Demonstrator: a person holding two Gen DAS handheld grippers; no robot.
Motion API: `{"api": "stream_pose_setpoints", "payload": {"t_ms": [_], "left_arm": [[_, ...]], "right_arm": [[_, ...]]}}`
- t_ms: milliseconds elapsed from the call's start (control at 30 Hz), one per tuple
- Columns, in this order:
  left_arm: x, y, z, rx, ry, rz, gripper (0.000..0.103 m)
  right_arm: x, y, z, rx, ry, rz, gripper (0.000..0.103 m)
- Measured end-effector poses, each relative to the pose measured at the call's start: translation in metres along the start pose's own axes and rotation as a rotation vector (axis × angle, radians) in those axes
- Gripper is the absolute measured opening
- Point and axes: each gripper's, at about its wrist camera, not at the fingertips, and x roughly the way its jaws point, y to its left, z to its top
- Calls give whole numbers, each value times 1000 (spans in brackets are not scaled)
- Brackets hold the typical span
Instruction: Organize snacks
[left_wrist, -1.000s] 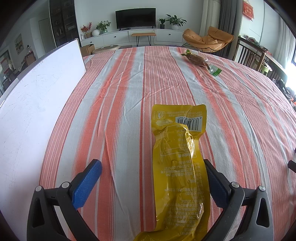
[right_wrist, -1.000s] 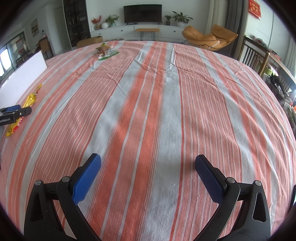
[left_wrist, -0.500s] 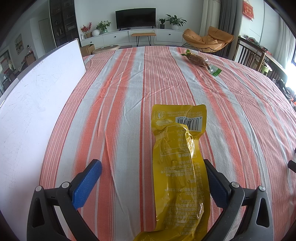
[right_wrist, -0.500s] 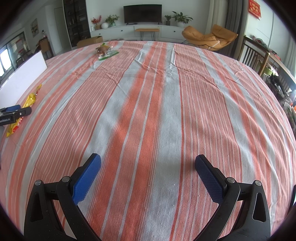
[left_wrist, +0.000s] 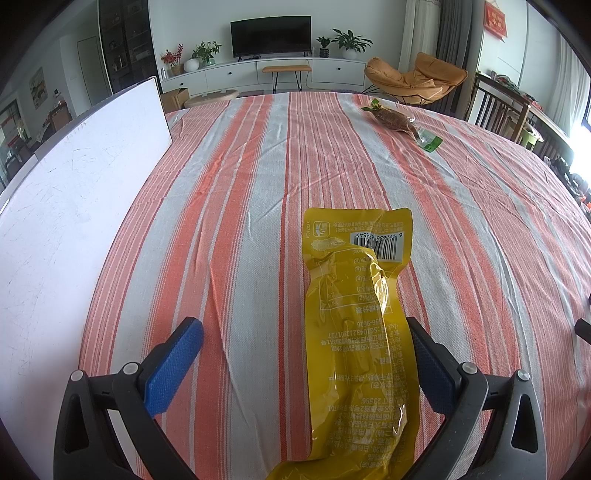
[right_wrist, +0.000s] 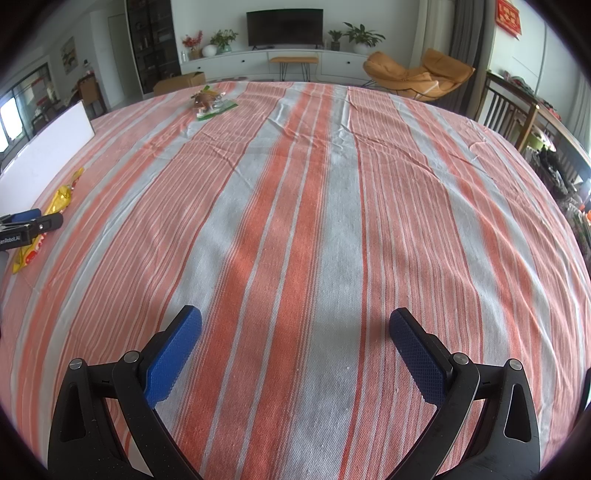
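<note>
A long yellow snack packet (left_wrist: 354, 332) lies flat on the striped tablecloth (left_wrist: 258, 177), barcode end away from me. My left gripper (left_wrist: 306, 354) stands open over its near half, the packet resting against the right finger. A brown snack in a clear wrapper with a green end (left_wrist: 399, 120) lies far off at the back right. In the right wrist view my right gripper (right_wrist: 295, 350) is open above bare cloth, holding nothing. There the yellow packet (right_wrist: 51, 210) and the left gripper (right_wrist: 29, 223) show at the far left, and the brown snack (right_wrist: 210, 103) at the back.
A white board (left_wrist: 62, 206) runs along the table's left side. Dark wooden chairs (left_wrist: 502, 110) stand beyond the right edge. An orange lounge chair (left_wrist: 413, 79) and a TV cabinet (left_wrist: 273, 70) are behind the table.
</note>
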Motion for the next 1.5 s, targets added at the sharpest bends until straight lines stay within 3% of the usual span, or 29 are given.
{"api": "stream_pose_setpoints", "payload": {"t_ms": [1367,1500], "left_arm": [[0,0,0,-1,-2,0,103],[0,0,0,-1,-2,0,103]], "right_arm": [[0,-2,3,6,13,7,102],[7,5,50,28,-13,137,101]]}}
